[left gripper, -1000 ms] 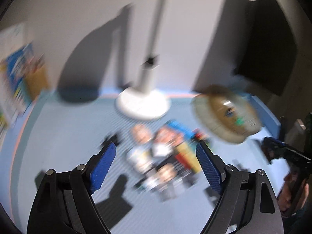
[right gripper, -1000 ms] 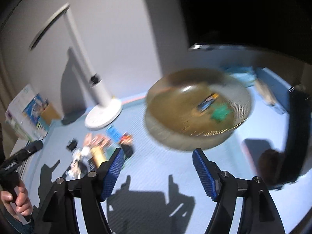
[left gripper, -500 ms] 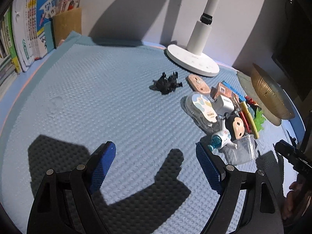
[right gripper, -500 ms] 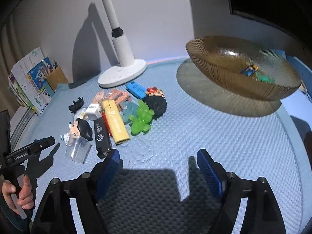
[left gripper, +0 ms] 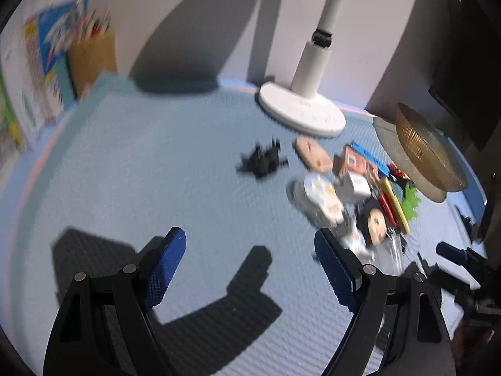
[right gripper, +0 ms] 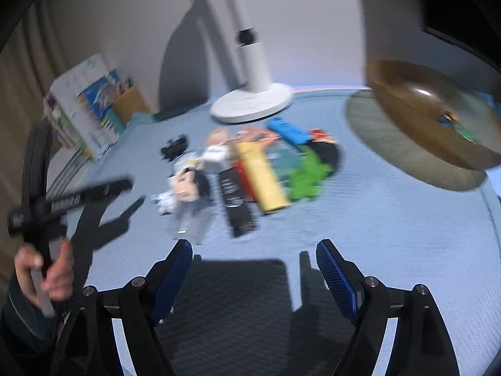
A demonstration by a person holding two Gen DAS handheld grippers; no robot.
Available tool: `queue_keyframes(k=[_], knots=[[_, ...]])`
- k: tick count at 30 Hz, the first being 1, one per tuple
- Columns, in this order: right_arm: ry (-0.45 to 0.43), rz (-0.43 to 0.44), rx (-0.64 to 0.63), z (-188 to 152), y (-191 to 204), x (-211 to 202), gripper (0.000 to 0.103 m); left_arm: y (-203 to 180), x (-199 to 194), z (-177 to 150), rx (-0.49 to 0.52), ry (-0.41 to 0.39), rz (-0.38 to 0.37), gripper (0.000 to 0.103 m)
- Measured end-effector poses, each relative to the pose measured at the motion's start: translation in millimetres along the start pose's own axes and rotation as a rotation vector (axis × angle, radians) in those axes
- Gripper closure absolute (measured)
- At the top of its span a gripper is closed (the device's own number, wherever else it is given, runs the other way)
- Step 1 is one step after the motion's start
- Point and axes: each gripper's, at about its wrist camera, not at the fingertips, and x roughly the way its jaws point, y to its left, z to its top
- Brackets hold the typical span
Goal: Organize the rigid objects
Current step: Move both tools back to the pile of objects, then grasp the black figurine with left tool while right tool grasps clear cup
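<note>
Gaping wide over the blue mat [left gripper: 131,169], the left gripper [left gripper: 249,269] holds nothing. The right gripper [right gripper: 253,269] has just been opening, its jaws empty too. A heap of small toys [right gripper: 250,169] lies ahead, beside the brown bowl [right gripper: 416,109].

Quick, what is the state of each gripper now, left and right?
Left gripper: open, holding nothing.
Right gripper: open, holding nothing; it has just been opening.
</note>
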Motion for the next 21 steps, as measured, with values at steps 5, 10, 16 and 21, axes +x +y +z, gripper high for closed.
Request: queue_keyframes(k=[5,10,16,21], knots=[[0.059,0.072,-0.01,11,30,24,0.035,2,31,29,0.14,0.04,0.051,0.02],[0.1,0.081,-0.02,19,44,43,0.04,14,61,46,0.117,0.101,-0.017,0.02],[0.133,0.065,-0.004,26,46,62,0.042,6,85,56,0.174,0.112,-0.038,0.027],[0.129,0.024,-0.037,28,53,70,0.056,-7,88,61,0.217,0.091,-0.072,0.052]])
